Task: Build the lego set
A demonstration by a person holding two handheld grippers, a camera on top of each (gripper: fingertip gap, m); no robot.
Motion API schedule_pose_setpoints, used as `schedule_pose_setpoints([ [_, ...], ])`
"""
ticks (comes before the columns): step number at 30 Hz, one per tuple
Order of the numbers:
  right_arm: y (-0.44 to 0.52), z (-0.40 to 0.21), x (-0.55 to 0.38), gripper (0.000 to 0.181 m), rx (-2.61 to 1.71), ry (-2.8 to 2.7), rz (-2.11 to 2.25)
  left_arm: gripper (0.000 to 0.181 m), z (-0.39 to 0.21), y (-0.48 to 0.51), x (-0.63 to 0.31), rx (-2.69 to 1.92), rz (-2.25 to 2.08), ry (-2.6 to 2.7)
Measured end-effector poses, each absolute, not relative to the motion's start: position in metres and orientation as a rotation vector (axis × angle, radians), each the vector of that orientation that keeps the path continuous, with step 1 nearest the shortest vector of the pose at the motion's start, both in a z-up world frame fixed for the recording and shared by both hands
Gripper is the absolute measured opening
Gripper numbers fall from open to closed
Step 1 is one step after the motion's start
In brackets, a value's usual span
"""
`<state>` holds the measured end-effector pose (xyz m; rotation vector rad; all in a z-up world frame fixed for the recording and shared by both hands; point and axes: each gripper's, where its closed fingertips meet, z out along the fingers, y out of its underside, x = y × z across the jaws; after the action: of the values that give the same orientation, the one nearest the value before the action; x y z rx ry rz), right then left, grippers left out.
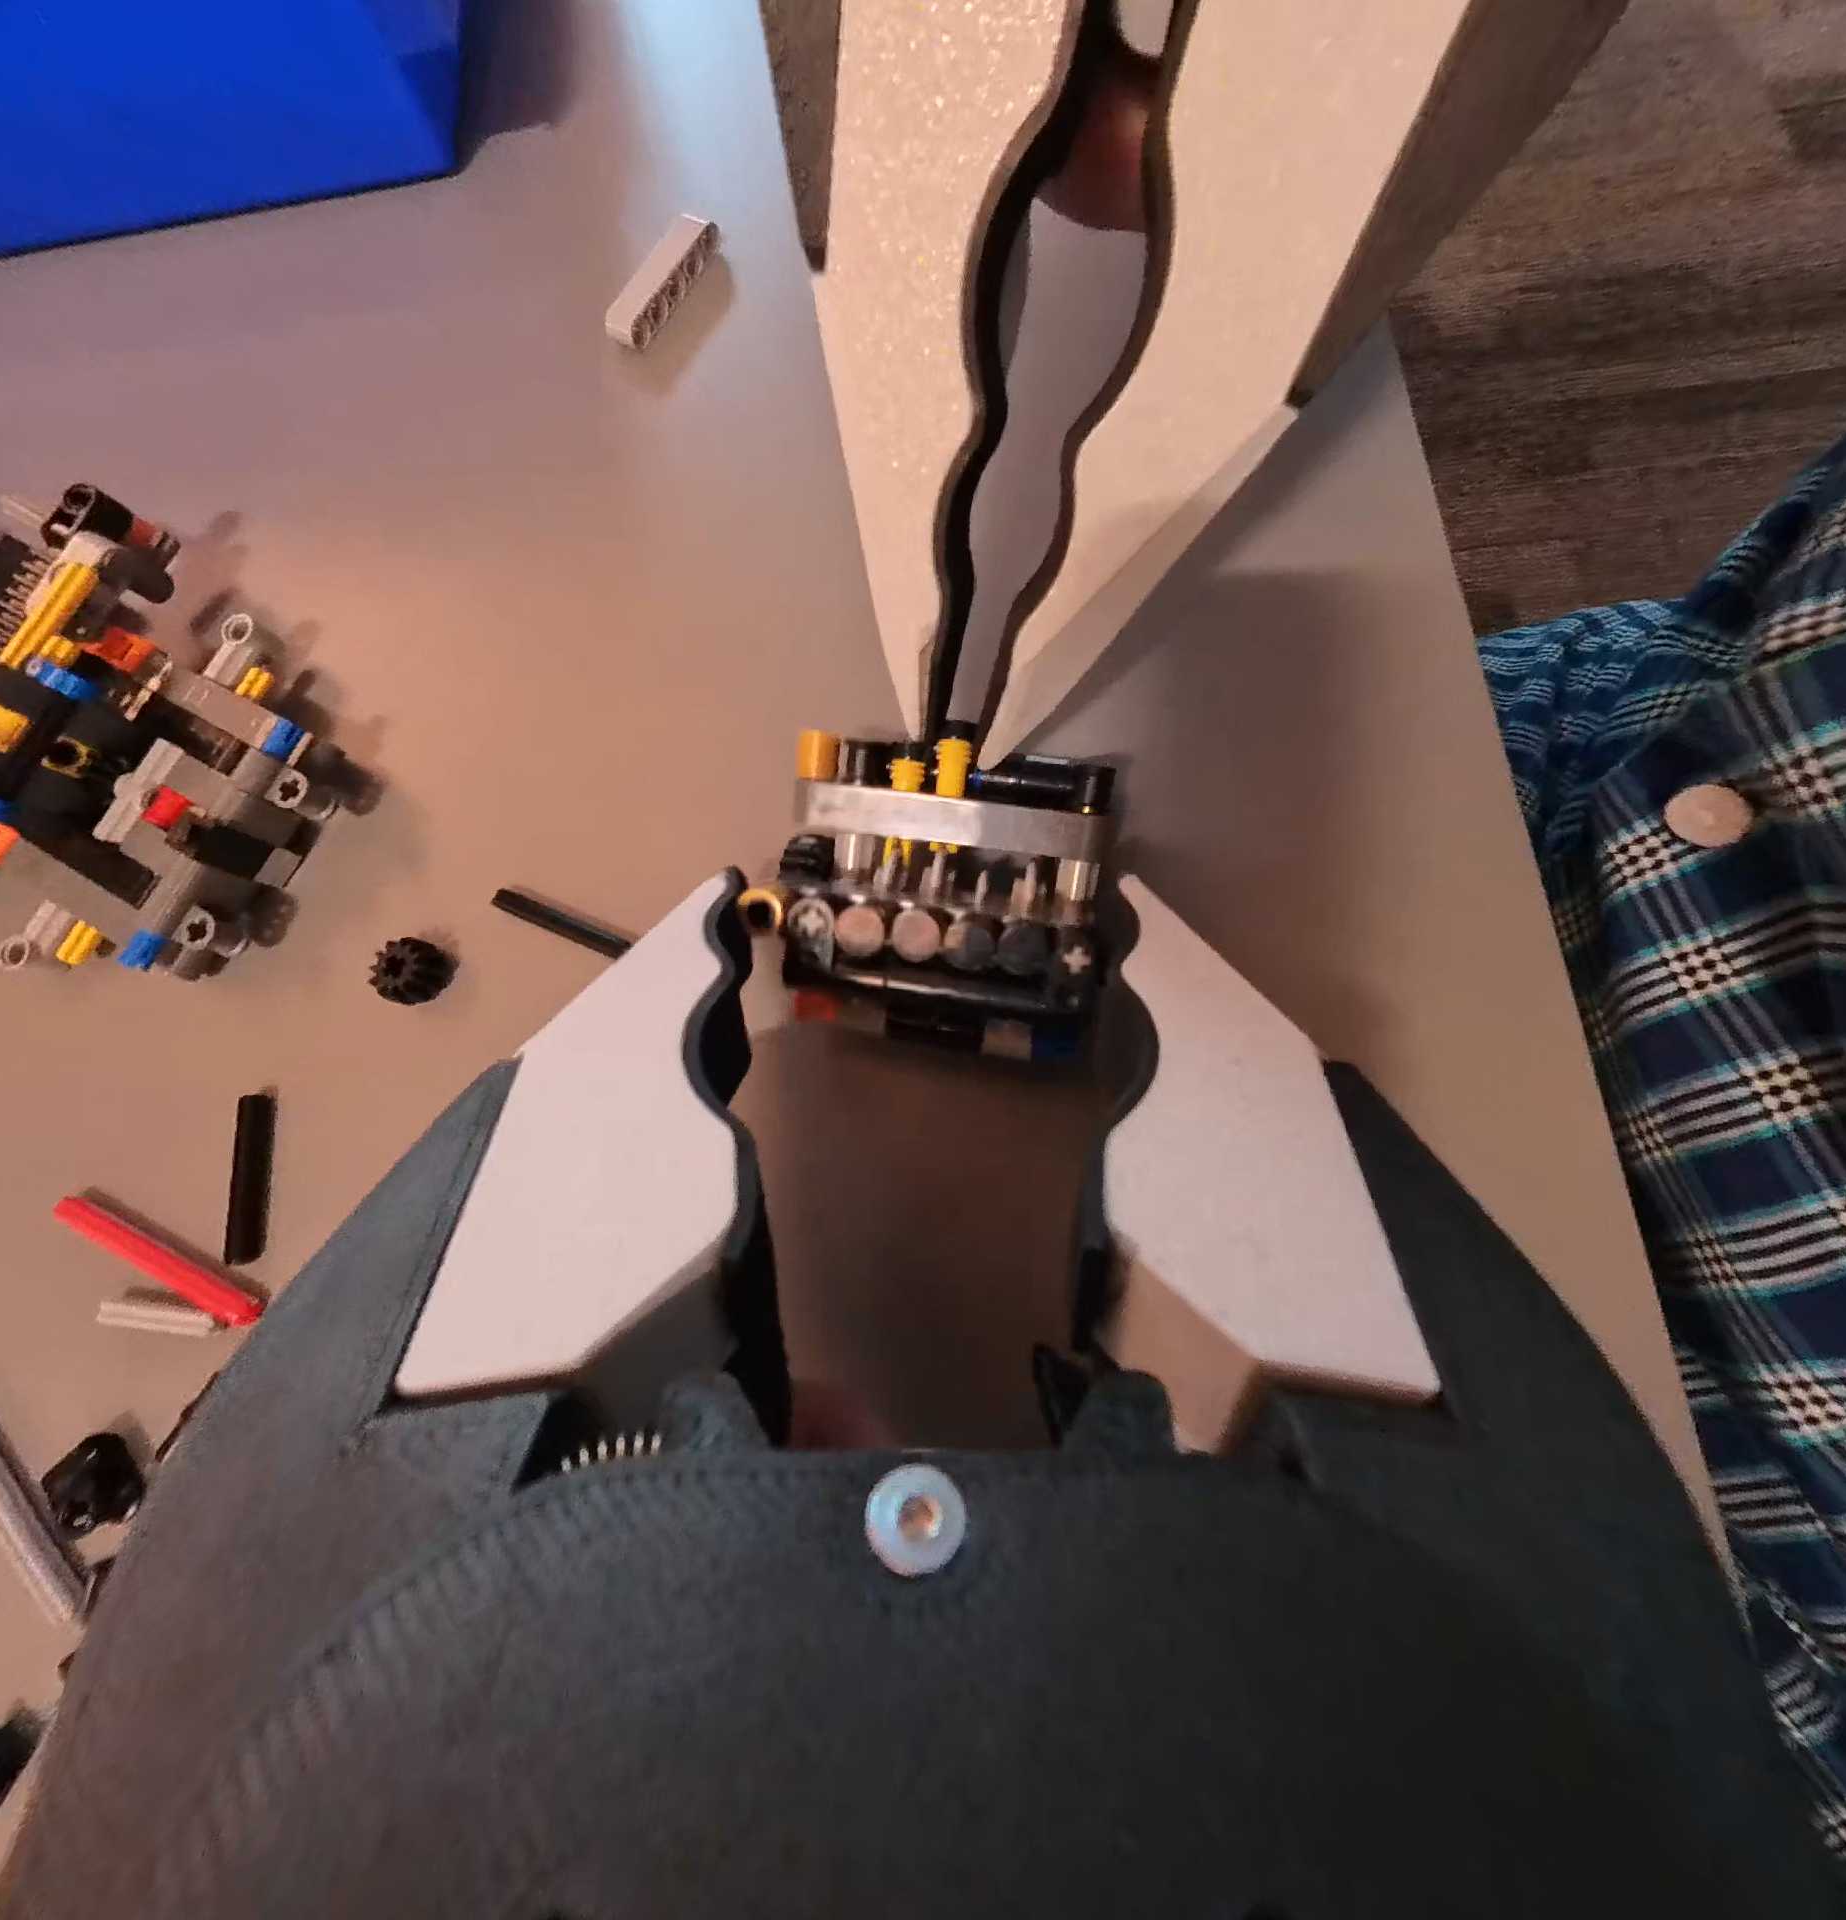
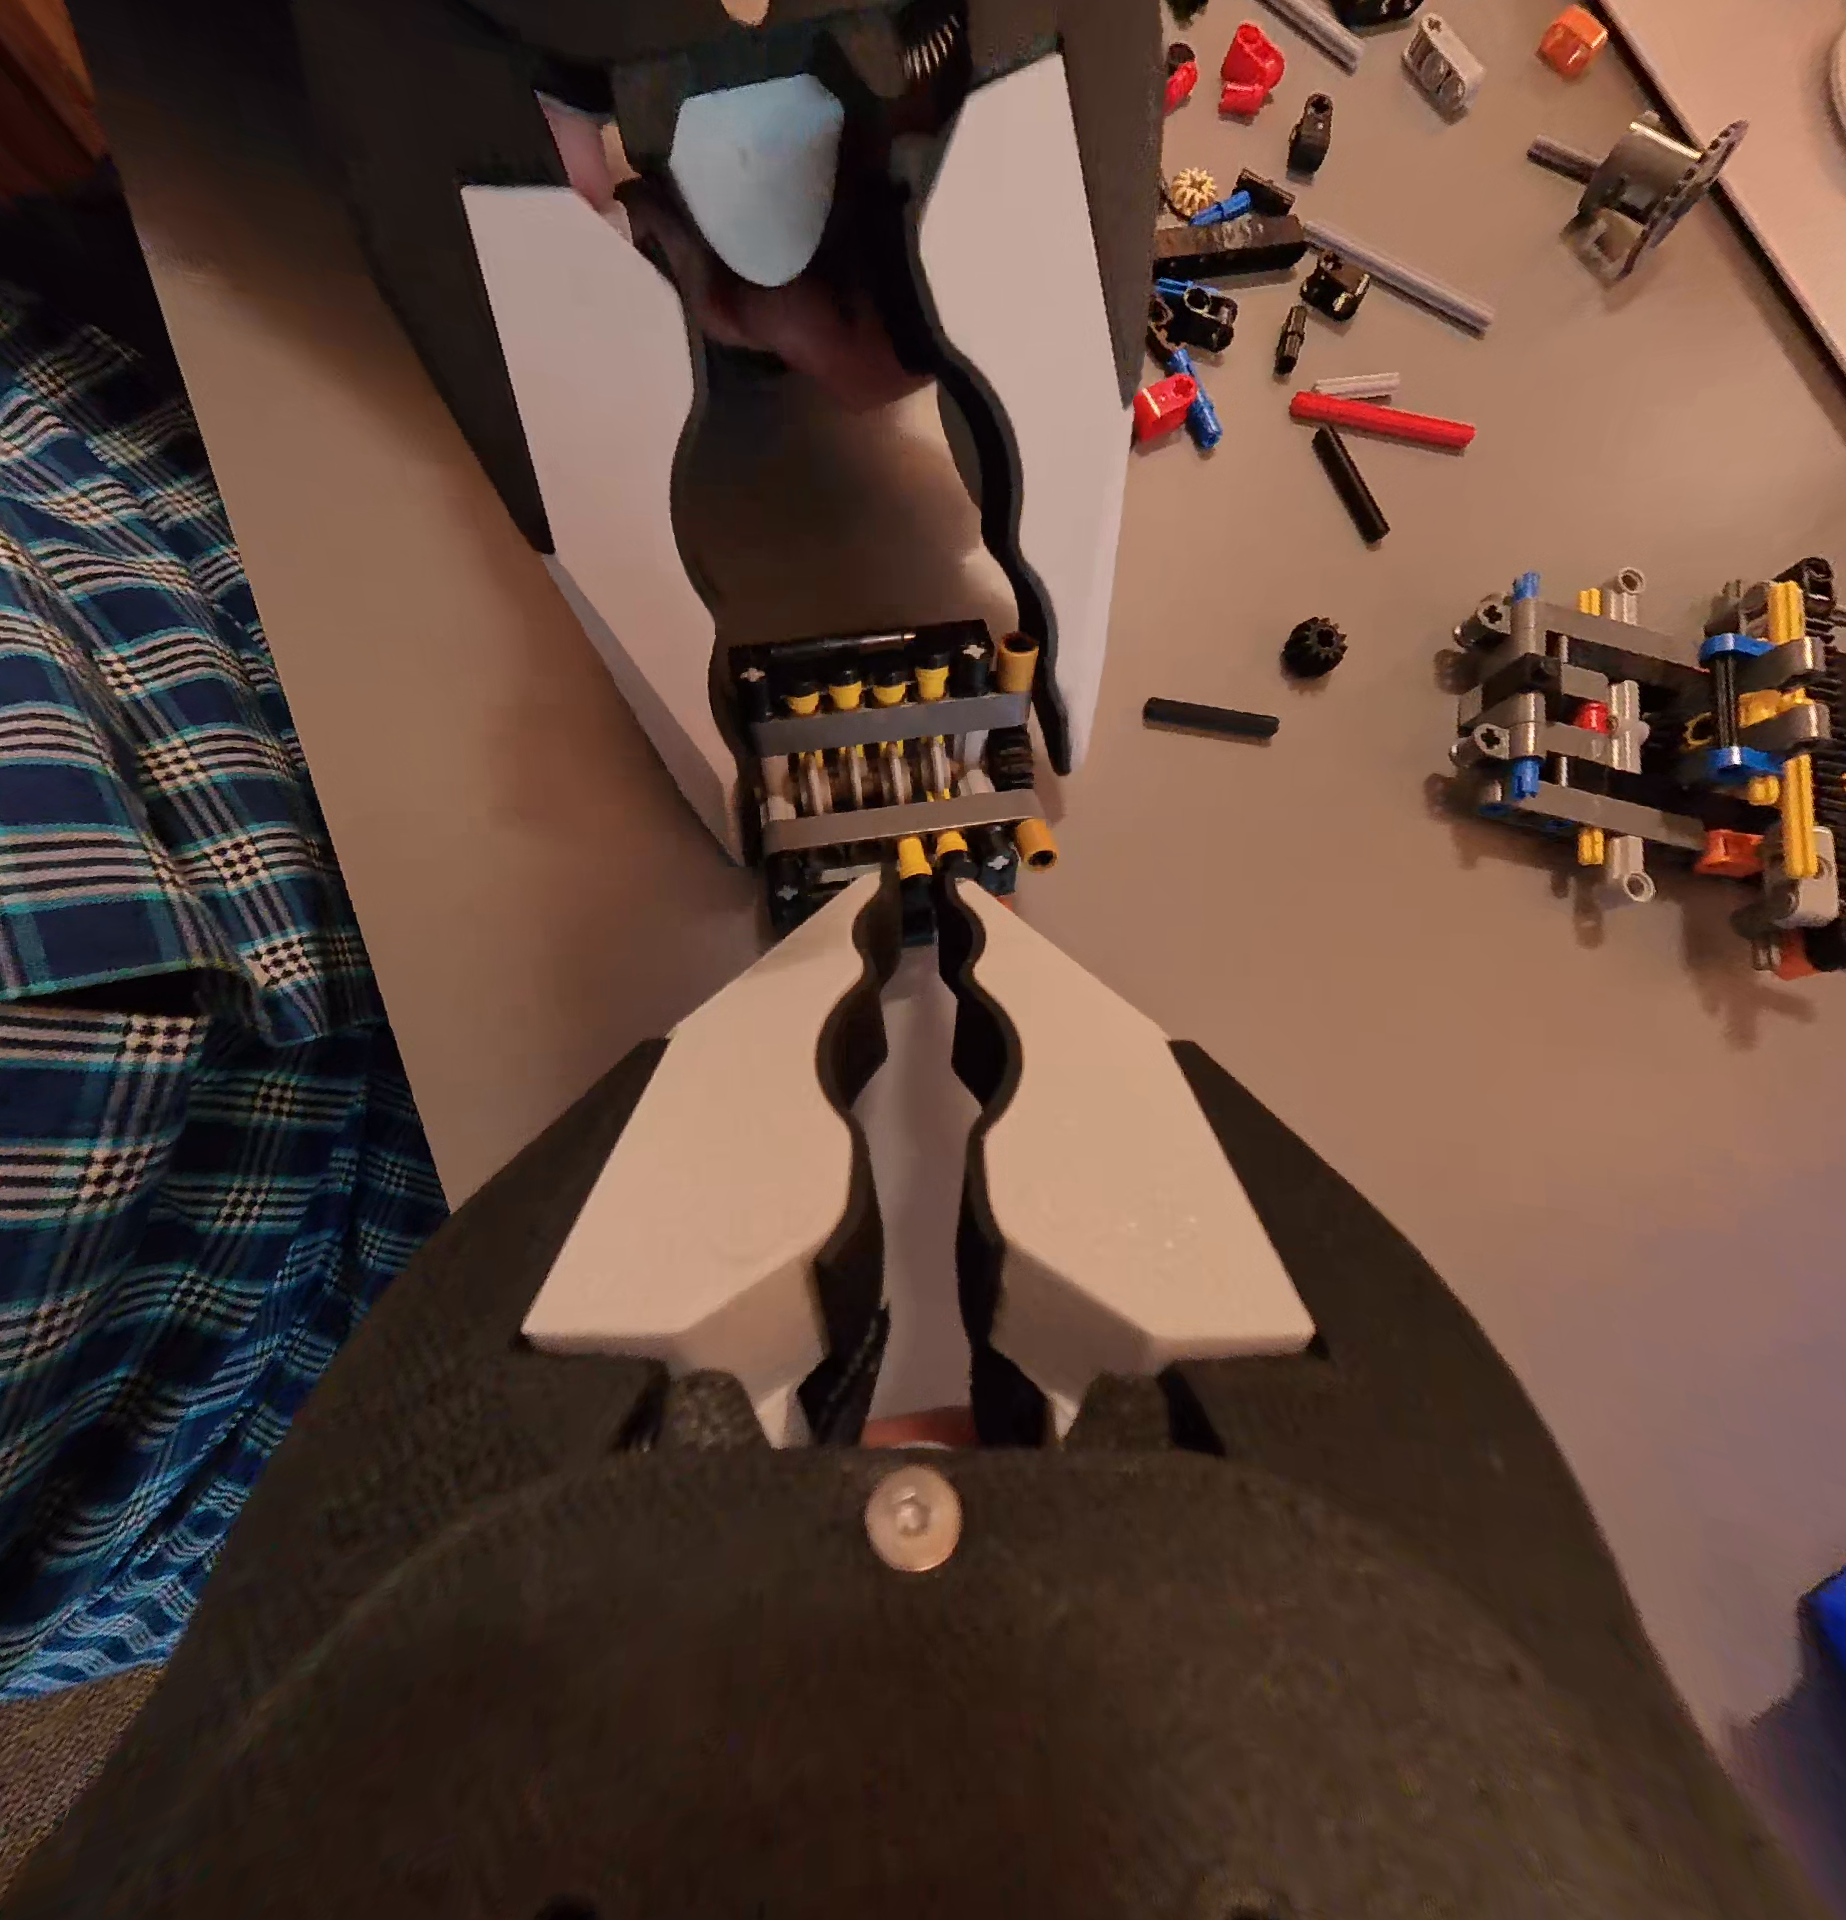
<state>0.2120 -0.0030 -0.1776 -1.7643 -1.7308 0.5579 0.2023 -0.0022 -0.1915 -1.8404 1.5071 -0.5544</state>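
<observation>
A small black and grey lego block (image 1: 950, 935) with a row of yellow pins stands near the table's edge; it also shows in the right wrist view (image 2: 888, 748). My left gripper (image 1: 929, 899) has its two fingers against the block's two sides and holds it. My right gripper (image 2: 919, 899) comes from the opposite side, nearly closed, and pinches a small black and yellow pin piece (image 2: 917, 873) at the block's end. In the left wrist view the right gripper (image 1: 955, 727) meets the block from above.
A larger lego chassis (image 2: 1677, 758) lies further in on the table (image 2: 1314, 1143). A black gear (image 2: 1314, 646), black axle (image 2: 1210, 717), red axle (image 2: 1381, 421) and several loose pieces lie around. A blue box (image 1: 171, 104) stands behind. A plaid-shirted person (image 1: 1729, 987) is at the table's edge. The tips of both grippers are at nearly the same place.
</observation>
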Motion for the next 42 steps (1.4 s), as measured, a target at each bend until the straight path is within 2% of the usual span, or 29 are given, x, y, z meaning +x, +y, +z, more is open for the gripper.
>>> schedule_pose_setpoints([
  [1, -0.0040, -0.1776, 0.2106, 0.005, -1.760, -1.736, 0.566, 0.064, -0.1932, -0.0044, 0.2032, -1.841, -0.558, 1.530],
  [27, -0.0063, -0.1787, 0.2094, 0.005, -1.710, -1.625, 0.745, 0.065, -0.1932, -0.0096, 0.2031, -1.837, -0.577, 1.552],
  [42, -0.0067, -0.1804, 0.2077, 0.004, -1.741, -1.672, 0.655, 0.065, -0.1927, -0.0107, 0.2017, -1.837, -0.576, 1.550],
])
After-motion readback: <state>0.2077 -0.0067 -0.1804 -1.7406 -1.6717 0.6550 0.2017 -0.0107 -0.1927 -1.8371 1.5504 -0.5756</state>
